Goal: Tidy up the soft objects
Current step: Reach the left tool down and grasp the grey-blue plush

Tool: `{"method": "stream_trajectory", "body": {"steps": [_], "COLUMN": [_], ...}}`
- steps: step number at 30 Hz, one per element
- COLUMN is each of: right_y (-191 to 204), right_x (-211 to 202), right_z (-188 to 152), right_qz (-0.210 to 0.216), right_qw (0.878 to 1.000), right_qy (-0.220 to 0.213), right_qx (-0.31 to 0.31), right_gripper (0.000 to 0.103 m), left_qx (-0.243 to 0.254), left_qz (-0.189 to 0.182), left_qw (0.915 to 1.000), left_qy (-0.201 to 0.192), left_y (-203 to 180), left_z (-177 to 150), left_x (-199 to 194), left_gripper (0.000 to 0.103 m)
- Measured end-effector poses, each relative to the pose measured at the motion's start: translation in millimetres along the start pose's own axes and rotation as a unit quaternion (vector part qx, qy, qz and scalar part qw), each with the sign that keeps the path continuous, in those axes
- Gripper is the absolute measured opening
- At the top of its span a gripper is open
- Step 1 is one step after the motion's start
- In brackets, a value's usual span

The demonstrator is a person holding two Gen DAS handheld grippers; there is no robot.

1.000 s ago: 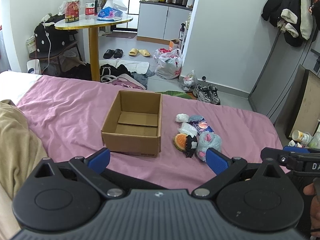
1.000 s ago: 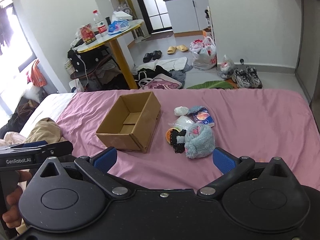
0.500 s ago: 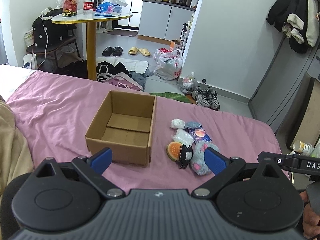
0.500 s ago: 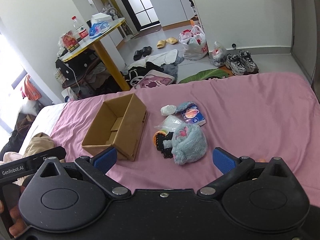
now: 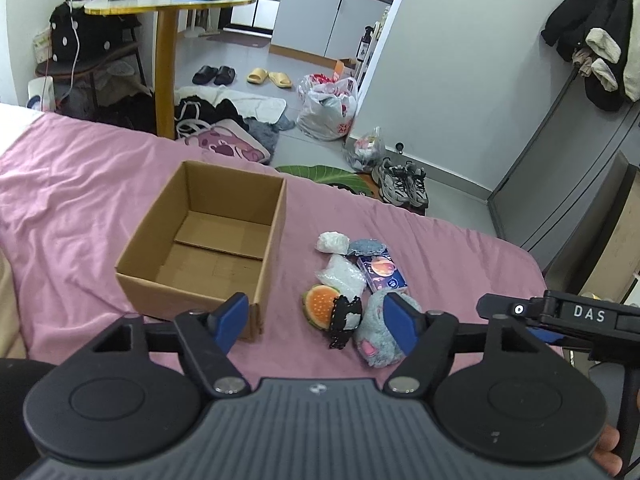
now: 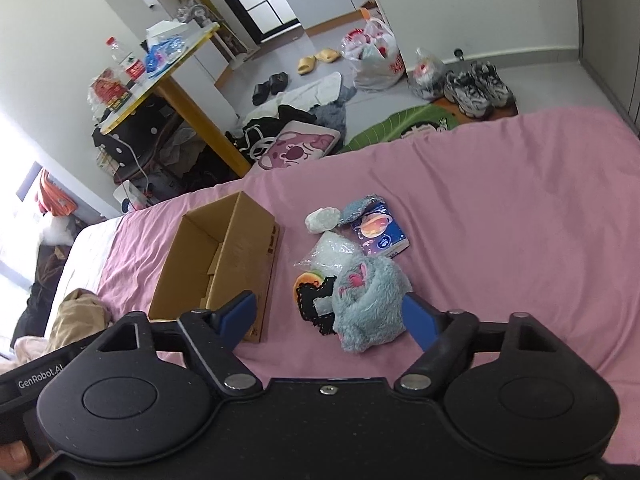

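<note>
Left wrist view: pink bedsheet (image 5: 440, 248) fills the middle ground, creased on the left side. Cardboard box (image 5: 208, 240) sits on it, open top, nothing inside but its own bottom flaps; it lies left of a cluster of soft items, apart from them.

Grey-blue plush toy (image 5: 374, 340) is the biggest of the cluster and nearest the camera, pink patches showing in the fur. Against its left side, a black-and-white knitted piece (image 5: 344, 320), and touching that, an orange burger-shaped soft toy (image 5: 318, 304). Behind these, a clear crinkled plastic bag (image 5: 340, 274), a purple printed packet (image 5: 382, 274), a blue-grey round pad (image 5: 366, 247) and a small white bundle (image 5: 332, 242), all close together, several touching.

Left gripper (image 5: 316, 322) hovers above the near edge of the sheet, jaws spread wide, nothing between them; left blue pad in line with the box's near right corner, right pad overlapping the plush in the frame. Contact cannot be judged.

Right wrist view: right gripper (image 6: 330, 318) also spread wide and holding nothing, plush toy (image 6: 368, 300) sitting between its blue pads in the frame, box (image 6: 224, 256) to the left. Height above the plush unclear.

Part of a hand (image 5: 608, 452) shows at the lower right, on the other gripper's handle.
</note>
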State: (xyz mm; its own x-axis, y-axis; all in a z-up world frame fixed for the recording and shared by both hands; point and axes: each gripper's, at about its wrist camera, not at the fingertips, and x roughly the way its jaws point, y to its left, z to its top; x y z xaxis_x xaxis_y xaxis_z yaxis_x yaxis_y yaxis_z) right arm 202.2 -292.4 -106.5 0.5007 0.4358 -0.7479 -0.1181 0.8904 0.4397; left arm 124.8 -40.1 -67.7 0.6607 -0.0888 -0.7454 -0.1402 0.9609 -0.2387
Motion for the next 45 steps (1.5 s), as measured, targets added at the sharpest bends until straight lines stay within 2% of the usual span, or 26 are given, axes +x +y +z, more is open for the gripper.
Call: {"method": "stream_trajectory", "body": {"steps": [7, 13, 15, 21, 29, 35, 42, 45], "right_y": [-16, -29, -34, -48, -71, -80, -85, -87], "right_x": [22, 45, 56, 81, 105, 118, 133, 134], "right_z": [15, 22, 20, 19, 17, 17, 12, 11], "right_qz": [0.01, 0.016, 0.015, 0.005, 0.027, 0.039, 0.016, 0.015], "right_qw": [0.999, 0.997, 0.996, 0.995, 0.989, 0.985, 0.982, 0.982], "right_qy": [0.026, 0.029, 0.041, 0.064, 0.097, 0.118, 0.139, 0.137], "right_qx": [0.042, 0.067, 0.073, 0.075, 0.108, 0.12, 0.127, 0.131], "right_gripper": [0.055, 0.048, 0.044, 0.043, 0.04, 0.039, 0.034, 0.031], "left_qx": [-0.01, -0.026, -0.032, -0.053, -0.064, -0.071, -0.094, -0.122], "left_qz": [-0.009, -0.024, -0.028, -0.034, -0.036, -0.031, -0.023, -0.029], "left_qw": [0.9997, 0.9983, 0.9974, 0.9939, 0.9892, 0.986, 0.9797, 0.9737], "left_qy": [0.02, 0.045, 0.058, 0.091, 0.127, 0.147, 0.176, 0.19], "left_y": [-9, -17, -20, -25, -40, -46, -45, -41], "left_z": [10, 14, 14, 10, 7, 1, -14, -21], "left_x": [28, 60, 72, 108, 151, 177, 202, 210], "left_gripper": [0.06, 0.05, 0.043, 0.033, 0.028, 0.028, 0.028, 0.025]}}
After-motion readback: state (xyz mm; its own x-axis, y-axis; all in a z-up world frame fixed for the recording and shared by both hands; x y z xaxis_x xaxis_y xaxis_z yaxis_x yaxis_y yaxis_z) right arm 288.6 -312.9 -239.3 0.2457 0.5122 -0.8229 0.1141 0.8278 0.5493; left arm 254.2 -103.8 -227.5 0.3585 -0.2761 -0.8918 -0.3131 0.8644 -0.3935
